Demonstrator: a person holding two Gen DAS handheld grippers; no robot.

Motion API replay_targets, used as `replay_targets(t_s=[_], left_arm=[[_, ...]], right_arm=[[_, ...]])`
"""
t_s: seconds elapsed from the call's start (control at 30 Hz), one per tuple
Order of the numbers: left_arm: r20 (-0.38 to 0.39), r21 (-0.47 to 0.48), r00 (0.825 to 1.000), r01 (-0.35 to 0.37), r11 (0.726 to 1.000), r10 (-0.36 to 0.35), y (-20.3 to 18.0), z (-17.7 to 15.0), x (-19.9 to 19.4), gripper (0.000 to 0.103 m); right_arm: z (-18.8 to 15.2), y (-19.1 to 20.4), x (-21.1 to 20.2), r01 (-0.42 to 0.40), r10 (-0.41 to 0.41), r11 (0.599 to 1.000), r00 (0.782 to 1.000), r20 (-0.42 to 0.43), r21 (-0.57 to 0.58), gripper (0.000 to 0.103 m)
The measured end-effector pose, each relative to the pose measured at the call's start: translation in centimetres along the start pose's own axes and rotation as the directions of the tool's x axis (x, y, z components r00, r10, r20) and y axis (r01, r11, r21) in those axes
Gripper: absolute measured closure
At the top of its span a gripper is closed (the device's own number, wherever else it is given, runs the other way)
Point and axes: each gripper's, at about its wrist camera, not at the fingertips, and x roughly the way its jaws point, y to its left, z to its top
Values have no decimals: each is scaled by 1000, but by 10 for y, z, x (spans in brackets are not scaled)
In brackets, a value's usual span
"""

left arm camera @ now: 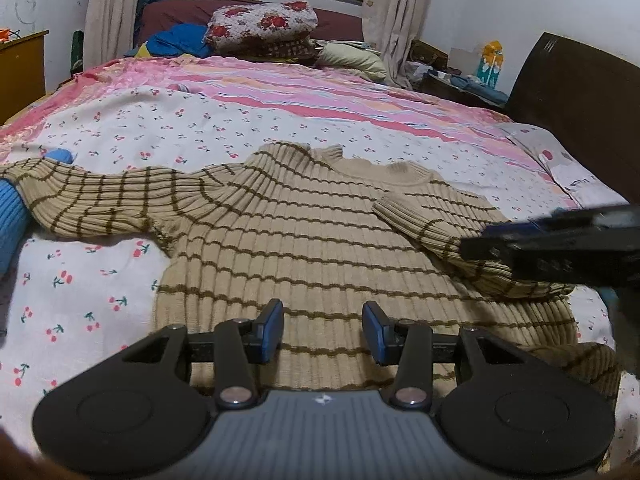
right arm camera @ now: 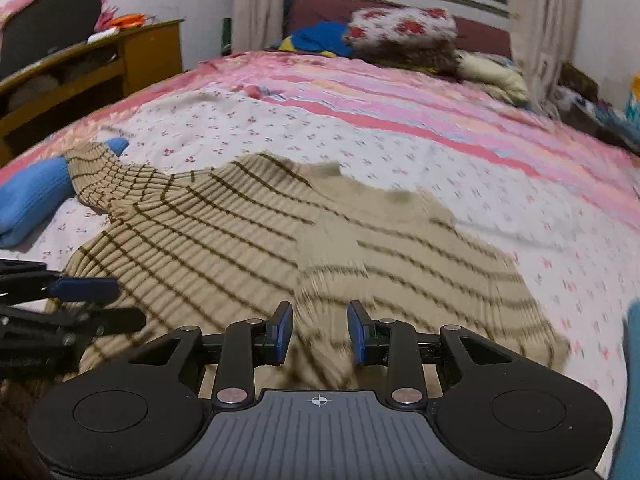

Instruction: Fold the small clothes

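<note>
A beige ribbed sweater (left arm camera: pixel 280 248) with thin brown stripes lies flat on the bed, collar away from me. Its one sleeve (left arm camera: pixel 100 200) stretches out to the left; the other sleeve (left arm camera: pixel 440 224) is folded over the chest. My left gripper (left arm camera: pixel 323 320) hovers open over the sweater's hem with nothing between its pads. In the right wrist view my right gripper (right arm camera: pixel 320 320) stands open just above the folded sleeve (right arm camera: pixel 332 268), blurred fabric showing in the gap, pads not pressing it. The right gripper (left arm camera: pixel 560 240) shows at the right edge of the left wrist view.
A blue knit garment (right arm camera: pixel 32 200) lies under the outstretched sleeve's cuff. The bed has a cherry-print sheet (left arm camera: pixel 80 300) and a pink striped cover (left arm camera: pixel 320 92). Pillows and bedding (left arm camera: pixel 264 20) are piled at the far end. A wooden cabinet (right arm camera: pixel 120 60) stands left, a dark headboard (left arm camera: pixel 580 112) right.
</note>
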Motion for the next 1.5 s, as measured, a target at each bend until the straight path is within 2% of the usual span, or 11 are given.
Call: replay_targets(t_s=[0.13, 0.3, 0.37, 0.53, 0.63, 0.7, 0.87, 1.0, 1.13, 1.37, 1.5], left_arm=[[-4, -15, 1000, 4, 1000, -4, 6, 0, 2, 54], [3, -26, 1000, 4, 1000, -4, 11, 0, 1, 54], [7, -31, 1000, 6, 999, -6, 13, 0, 0, 54], [12, -37, 1000, 12, 999, -11, 14, 1, 0, 54], [13, -37, 1000, 13, 999, -12, 14, 0, 0, 54], [12, -36, 1000, 13, 999, -12, 14, 0, 0, 54], [9, -32, 1000, 16, 999, -16, 14, -1, 1, 54], [4, -34, 1000, 19, 999, -19, 15, -1, 2, 53], [4, -29, 1000, 14, 999, -14, 14, -2, 3, 53], [-1, -26, 1000, 11, 1000, -11, 14, -3, 6, 53], [0, -32, 1000, 16, 999, -16, 16, -2, 6, 53]], right_arm=[[11, 9, 27, 1, -5, 998, 999, -52, -65, 70], [19, -2, 44, 59, -59, 998, 993, -103, -8, 92], [27, -11, 35, 86, -84, 996, 994, -67, 35, 99], [64, -27, 0, 90, -103, 988, 990, 100, 129, 100], [82, -26, -11, 29, -61, 987, 978, 201, 161, 99], [86, -20, -9, -50, 15, 987, 974, 224, 152, 89], [72, -14, -13, -123, 100, 987, 975, 198, 108, 75], [53, -33, -27, -36, 10, 989, 983, 181, 144, 71], [25, -53, -11, 89, -98, 988, 993, 68, 127, 71], [-16, -69, 28, 160, -141, 973, 983, -120, 168, 71], [-21, -73, 23, 152, -128, 968, 984, -126, 201, 72]])
